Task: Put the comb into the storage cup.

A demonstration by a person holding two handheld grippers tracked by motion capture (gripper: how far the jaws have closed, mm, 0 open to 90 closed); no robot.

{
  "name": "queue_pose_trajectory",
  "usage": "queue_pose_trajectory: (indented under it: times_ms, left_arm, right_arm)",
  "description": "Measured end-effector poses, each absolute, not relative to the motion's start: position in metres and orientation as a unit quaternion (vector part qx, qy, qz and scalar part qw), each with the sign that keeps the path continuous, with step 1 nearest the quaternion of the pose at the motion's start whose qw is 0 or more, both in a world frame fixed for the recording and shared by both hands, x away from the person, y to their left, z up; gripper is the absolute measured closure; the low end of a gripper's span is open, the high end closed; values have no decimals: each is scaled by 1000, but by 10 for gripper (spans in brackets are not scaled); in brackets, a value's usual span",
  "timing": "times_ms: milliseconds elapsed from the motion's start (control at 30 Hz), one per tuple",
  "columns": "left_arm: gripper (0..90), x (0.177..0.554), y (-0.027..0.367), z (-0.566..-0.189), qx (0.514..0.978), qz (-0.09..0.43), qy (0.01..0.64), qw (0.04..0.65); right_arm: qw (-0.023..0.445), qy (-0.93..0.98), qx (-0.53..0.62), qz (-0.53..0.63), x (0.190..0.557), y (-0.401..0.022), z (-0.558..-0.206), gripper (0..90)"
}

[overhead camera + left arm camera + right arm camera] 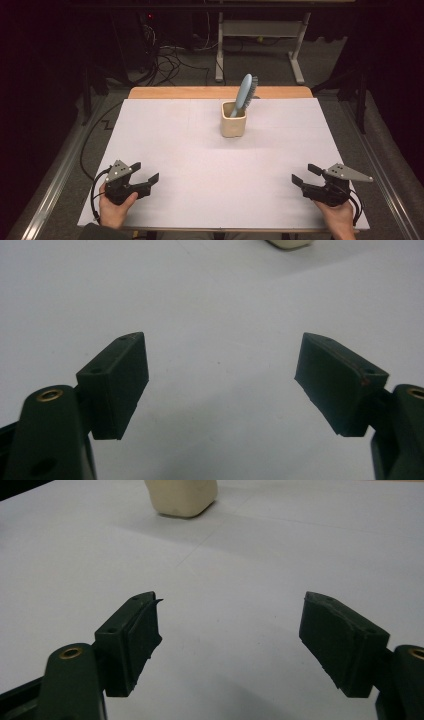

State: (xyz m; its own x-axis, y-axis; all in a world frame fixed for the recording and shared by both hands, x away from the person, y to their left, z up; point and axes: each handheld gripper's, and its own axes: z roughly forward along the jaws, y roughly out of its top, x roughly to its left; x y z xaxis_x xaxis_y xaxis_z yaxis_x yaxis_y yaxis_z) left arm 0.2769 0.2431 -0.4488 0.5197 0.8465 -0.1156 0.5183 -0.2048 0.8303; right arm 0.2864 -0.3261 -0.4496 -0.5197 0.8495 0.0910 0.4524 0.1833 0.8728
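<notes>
Cream cup (233,125) with blue brush (244,94) upright inside, far centre of bench (200,165); left claw (147,171) and right claw (304,175) near edge, well apart from cup, both wide, empty.

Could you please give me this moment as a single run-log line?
left claw: open, empty, near table edge | right claw: open, empty, near table edge | blue hairbrush: standing in cream cup, untouched

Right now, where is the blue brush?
In the high view, the blue brush stands tilted in the cream cup, beyond table centre, slightly right.
</notes>
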Motion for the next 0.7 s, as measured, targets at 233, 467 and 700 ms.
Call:
queue_pose_trajectory:
  times_ms: [233,467,700]
  left_arm:
    - [222,277,244,-449,753,186,454,438]
    - [223,277,245,-449,750,185,460,438]
    - [223,277,245,-449,750,184,459,438]
  right_arm:
    - [212,734,445,466,285,-328,-450,246]
    - [211,733,447,466,284,-328,-451,245]
    - [211,733,448,466,284,-329,-451,245]
